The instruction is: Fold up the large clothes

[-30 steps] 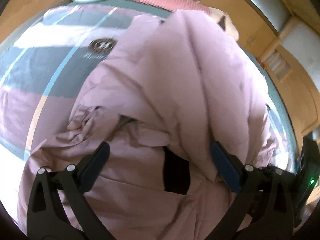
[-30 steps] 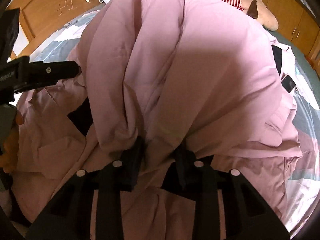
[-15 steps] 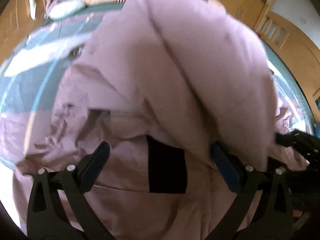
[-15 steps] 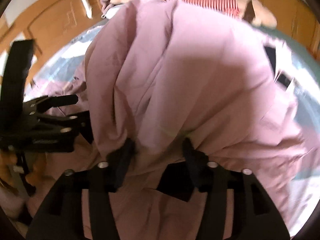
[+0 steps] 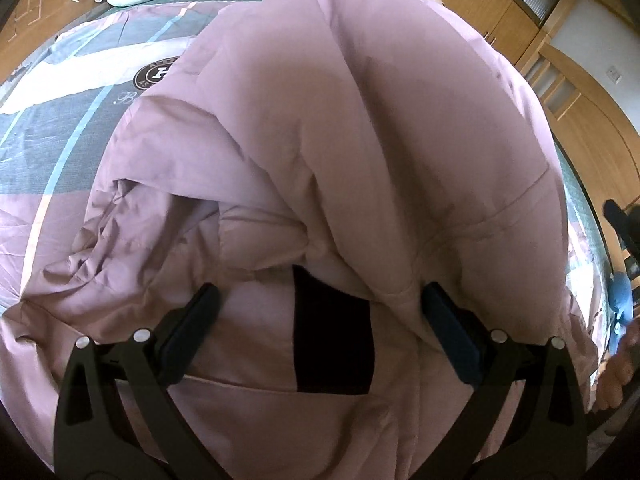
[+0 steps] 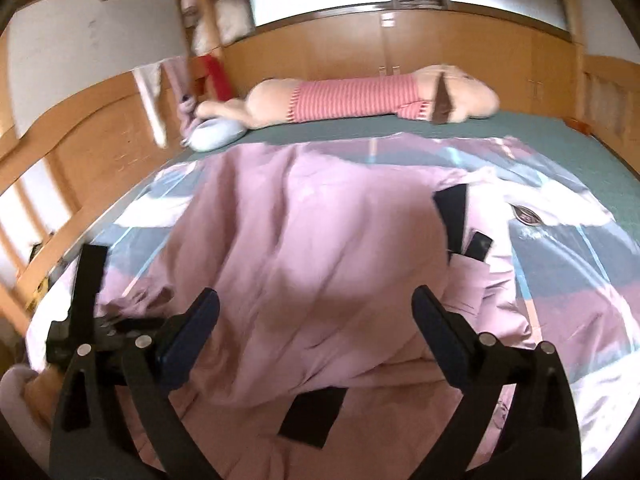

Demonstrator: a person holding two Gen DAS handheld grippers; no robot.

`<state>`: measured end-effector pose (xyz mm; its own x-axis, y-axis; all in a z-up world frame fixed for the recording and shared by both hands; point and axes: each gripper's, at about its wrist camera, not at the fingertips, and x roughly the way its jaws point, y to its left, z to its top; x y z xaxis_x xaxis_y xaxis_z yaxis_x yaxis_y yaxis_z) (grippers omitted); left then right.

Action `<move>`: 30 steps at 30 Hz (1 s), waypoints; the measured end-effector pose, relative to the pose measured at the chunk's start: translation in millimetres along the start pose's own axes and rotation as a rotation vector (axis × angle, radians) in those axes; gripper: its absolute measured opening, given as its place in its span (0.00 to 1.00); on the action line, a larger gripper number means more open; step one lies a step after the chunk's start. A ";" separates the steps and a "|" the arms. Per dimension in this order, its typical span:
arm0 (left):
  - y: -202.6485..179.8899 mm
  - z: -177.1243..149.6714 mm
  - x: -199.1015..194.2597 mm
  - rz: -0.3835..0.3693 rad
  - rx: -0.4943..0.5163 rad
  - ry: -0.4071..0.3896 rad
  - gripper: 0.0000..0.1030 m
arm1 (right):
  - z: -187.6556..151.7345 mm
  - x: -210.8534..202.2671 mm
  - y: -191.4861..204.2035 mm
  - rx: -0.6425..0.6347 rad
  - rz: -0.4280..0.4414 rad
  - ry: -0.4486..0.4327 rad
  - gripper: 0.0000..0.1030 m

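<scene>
On the bed, the large pink garment lies in a rumpled heap across a bedspread printed in grey, pink and white blocks with a round emblem. Your right gripper hovers above the near edge of the garment with its jaws spreading wide; only air sits between the fingers, and the pink cloth lies below them without touching either pad. A black patch on the garment shows just under this gripper, and two more black patches sit on its right side.

Your left gripper also has its jaws spread. A thick fold of the pink garment bulges down between the fingers and lies against the inner face of the right finger; the left finger stands clear of the cloth. In the right wrist view, your left gripper shows at the lower left, low over the garment's edge.

At the head of the bed lie a long plush toy in a red striped top and a pale blue pillow. Wooden panelling lines the wall behind.
</scene>
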<state>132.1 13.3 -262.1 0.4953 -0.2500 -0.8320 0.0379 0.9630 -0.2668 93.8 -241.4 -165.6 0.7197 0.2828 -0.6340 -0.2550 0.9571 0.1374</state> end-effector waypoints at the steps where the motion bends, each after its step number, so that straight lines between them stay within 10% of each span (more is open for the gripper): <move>1: -0.3 -0.9 0.6 0.001 0.003 -0.002 0.98 | 1.7 2.9 -6.2 -0.001 -0.015 0.027 0.95; 9: -7.2 -5.6 4.0 0.035 0.033 -0.014 0.98 | -27.3 51.6 -3.7 -0.028 -0.113 0.207 0.95; 22: -16.9 -6.0 -1.4 0.043 0.011 -0.030 0.98 | -33.4 54.8 -3.5 -0.019 -0.126 0.219 0.95; 26: -17.6 -5.6 -24.2 -0.069 -0.059 -0.143 0.98 | -35.0 55.5 -7.6 0.011 -0.112 0.231 0.95; 30: -27.0 -6.9 -3.1 0.047 0.025 -0.059 0.98 | -34.7 54.1 -7.6 0.014 -0.107 0.237 0.96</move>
<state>123.6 -12.6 -255.7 0.5477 -0.1990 -0.8127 0.0349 0.9759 -0.2154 112.3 -235.6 -227.3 0.5703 0.1593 -0.8058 -0.1754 0.9820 0.0700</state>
